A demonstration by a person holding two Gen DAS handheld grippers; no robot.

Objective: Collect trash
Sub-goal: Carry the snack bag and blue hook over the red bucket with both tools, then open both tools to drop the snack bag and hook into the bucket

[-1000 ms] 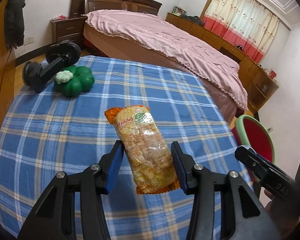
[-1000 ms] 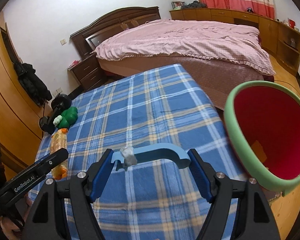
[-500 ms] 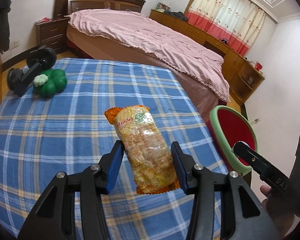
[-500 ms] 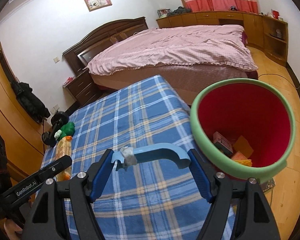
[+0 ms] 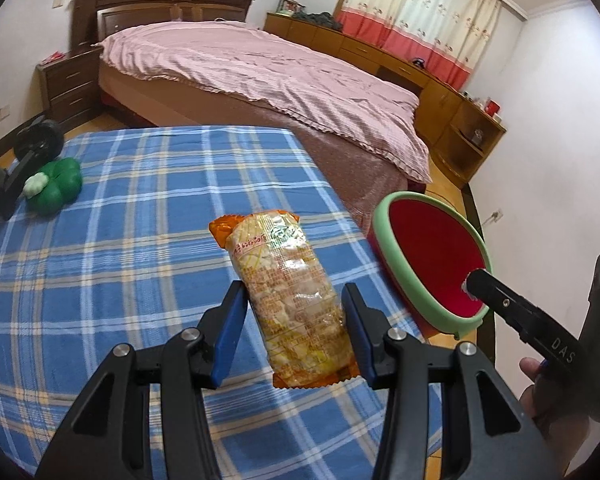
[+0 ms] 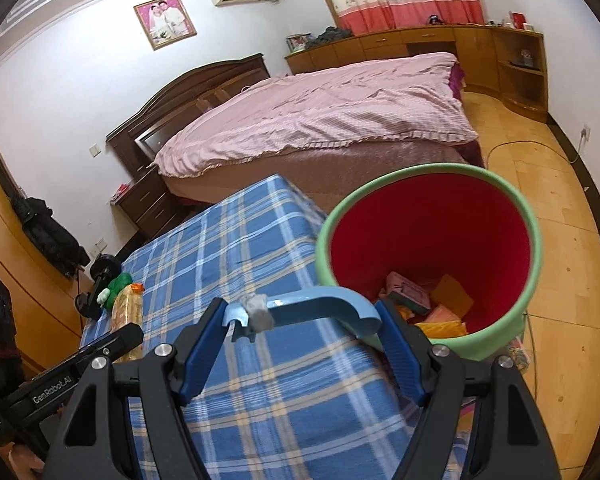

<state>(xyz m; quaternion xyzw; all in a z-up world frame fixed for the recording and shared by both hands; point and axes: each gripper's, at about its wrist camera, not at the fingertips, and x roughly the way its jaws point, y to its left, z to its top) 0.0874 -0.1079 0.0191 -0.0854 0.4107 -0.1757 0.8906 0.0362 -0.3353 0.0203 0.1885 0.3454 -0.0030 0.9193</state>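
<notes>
Left gripper (image 5: 294,332) first: its blue pads are pressed on both sides of a snack packet (image 5: 288,292), an orange-ended, clear wrapper full of pale crackers, held up off the blue plaid tablecloth (image 5: 140,248) with its far end pointing away from the camera. Over on the other side, the right gripper (image 6: 302,344) has a light-blue curved plastic piece (image 6: 312,308) spanning its fingers crosswise, jaws set fairly wide around it, a grey-white wad stuck near the piece's left end. The curved right end touches the right pad; whether the left pad is truly pressing on it cannot be told.

Just beyond the right gripper sits the bin (image 6: 528,240), green-rimmed, red inside, standing beside the table's edge on the wooden floor, with boxes and yellow and pink wrappers (image 6: 432,304) already lying at the bottom. From the left wrist camera, the same bin shows to the right of the table, the right gripper's black tip poking in over its rim.

Further back on the cloth, a green pepper-shaped toy (image 5: 56,192) rests against a black two-wheeled roller (image 5: 20,160) at the far left corner. Behind everything, the bed with a pink cover (image 5: 260,76).
</notes>
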